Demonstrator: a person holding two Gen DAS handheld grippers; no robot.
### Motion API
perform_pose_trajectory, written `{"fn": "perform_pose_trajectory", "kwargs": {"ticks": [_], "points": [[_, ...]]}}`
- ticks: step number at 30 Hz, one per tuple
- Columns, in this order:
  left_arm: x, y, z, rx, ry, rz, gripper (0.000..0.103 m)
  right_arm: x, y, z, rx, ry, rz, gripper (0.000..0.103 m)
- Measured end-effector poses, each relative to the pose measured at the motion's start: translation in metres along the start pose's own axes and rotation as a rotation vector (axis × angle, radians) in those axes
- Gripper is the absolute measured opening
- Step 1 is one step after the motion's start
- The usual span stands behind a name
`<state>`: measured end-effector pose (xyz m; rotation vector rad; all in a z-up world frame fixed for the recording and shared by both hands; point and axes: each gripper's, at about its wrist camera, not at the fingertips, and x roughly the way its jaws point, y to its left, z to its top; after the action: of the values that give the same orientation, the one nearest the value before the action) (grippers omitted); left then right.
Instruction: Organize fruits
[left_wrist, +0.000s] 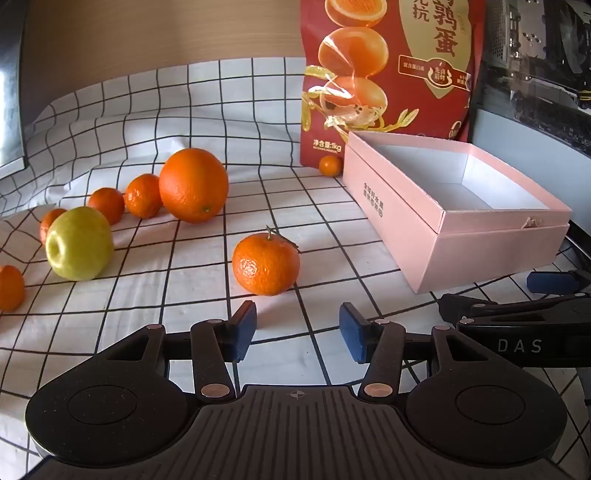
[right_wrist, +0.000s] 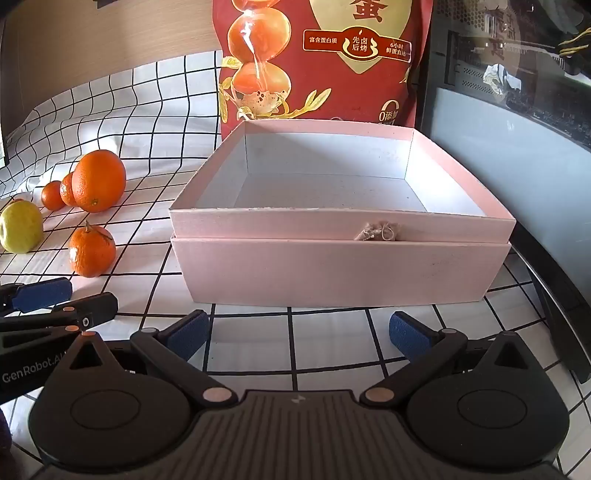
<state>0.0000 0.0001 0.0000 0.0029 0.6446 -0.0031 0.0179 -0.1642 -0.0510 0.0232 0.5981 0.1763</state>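
At the far left of the left wrist view a small mandarin (left_wrist: 10, 288) is cut by the frame edge, and a yellow-green apple (left_wrist: 79, 248) lies on its side on the checked cloth (left_wrist: 177, 284), with another mandarin partly hidden behind it. Beyond the apple two more mandarins (left_wrist: 143, 195) sit in a row beside a large orange (left_wrist: 193, 184), the nearer one touching it. Closer in, a stemmed mandarin (left_wrist: 266, 264) stands alone just ahead of the left gripper (left_wrist: 297, 332), whose blue pads are parted with nothing between them, hovering over the cloth. Further right a tiny mandarin (left_wrist: 330, 165) rests at the foot of a red snack bag (left_wrist: 391, 74), just beside the pink box (left_wrist: 413, 218), which is open and holds no fruit. In the right wrist view the right gripper (right_wrist: 299, 334) faces the box's front wall (right_wrist: 332, 273), its jaws spread wide and holding nothing.
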Motion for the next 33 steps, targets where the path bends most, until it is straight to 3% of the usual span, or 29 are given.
{"fn": "perform_pose_trajectory", "kwargs": {"ticks": [33], "points": [[-0.0011, 0.0026, 0.0001, -0.016, -0.002, -0.012, 0.054, 0.0005, -0.0003, 0.0, 0.003, 0.001, 0.004, 0.103]]}}
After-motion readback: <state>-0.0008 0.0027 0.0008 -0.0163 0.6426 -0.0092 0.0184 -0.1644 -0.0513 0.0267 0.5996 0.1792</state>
